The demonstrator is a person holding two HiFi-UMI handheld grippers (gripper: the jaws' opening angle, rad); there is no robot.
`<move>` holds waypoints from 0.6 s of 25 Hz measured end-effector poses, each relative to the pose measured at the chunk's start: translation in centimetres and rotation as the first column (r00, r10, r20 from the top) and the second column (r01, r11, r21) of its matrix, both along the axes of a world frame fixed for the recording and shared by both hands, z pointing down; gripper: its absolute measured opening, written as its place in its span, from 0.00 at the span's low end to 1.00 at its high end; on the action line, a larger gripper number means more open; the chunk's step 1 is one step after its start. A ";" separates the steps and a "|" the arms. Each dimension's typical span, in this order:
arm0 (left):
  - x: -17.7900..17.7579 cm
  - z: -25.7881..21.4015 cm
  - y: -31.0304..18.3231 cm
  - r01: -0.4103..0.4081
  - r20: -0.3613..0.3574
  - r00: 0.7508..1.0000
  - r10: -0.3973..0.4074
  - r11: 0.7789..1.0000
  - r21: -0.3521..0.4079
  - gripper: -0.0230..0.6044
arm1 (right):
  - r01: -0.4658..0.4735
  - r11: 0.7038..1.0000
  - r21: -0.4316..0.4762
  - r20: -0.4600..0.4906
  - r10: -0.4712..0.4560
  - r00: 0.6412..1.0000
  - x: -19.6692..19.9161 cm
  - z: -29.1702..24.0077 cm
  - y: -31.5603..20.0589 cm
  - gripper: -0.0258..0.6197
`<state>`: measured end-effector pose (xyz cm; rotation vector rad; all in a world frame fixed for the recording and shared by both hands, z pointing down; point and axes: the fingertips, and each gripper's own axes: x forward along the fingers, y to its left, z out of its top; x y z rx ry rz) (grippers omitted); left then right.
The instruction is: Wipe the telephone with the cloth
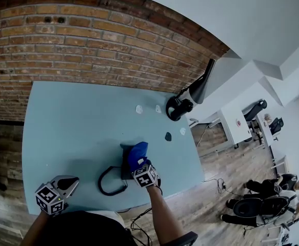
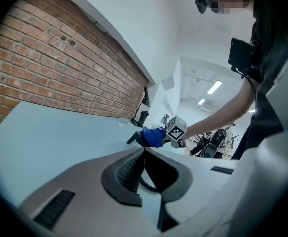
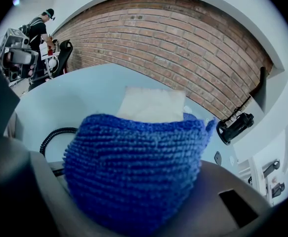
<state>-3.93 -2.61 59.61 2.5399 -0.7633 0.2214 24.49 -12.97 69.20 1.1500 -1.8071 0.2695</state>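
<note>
Blue cloth [image 3: 139, 167] bunched in clamped right hand-held gripper [image 1: 138, 160], pressed on telephone [image 1: 124, 164], apparently its top. Soft, compliant, grips anywhere. Left hand-held gripper [image 1: 70, 182] jaws together, nothing held, left of telephone, past coiled cord [image 1: 108, 182].

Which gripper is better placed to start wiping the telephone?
Right. The right gripper is shut on the blue cloth and sits over the telephone. The left gripper is shut and empty, well off to the side.
</note>
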 end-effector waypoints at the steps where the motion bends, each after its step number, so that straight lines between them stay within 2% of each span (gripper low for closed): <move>1: 0.0 0.0 0.0 0.001 0.001 1.000 -0.001 1.000 -0.001 0.08 | 0.000 1.000 -0.002 0.003 0.000 1.000 0.0 0.1 0.2 0.20; 15: 0.1 0.4 0.1 -0.004 0.001 1.000 0.004 1.000 -0.005 0.08 | -0.029 1.000 -0.011 0.025 0.029 0.999 -0.2 1.3 2.8 0.20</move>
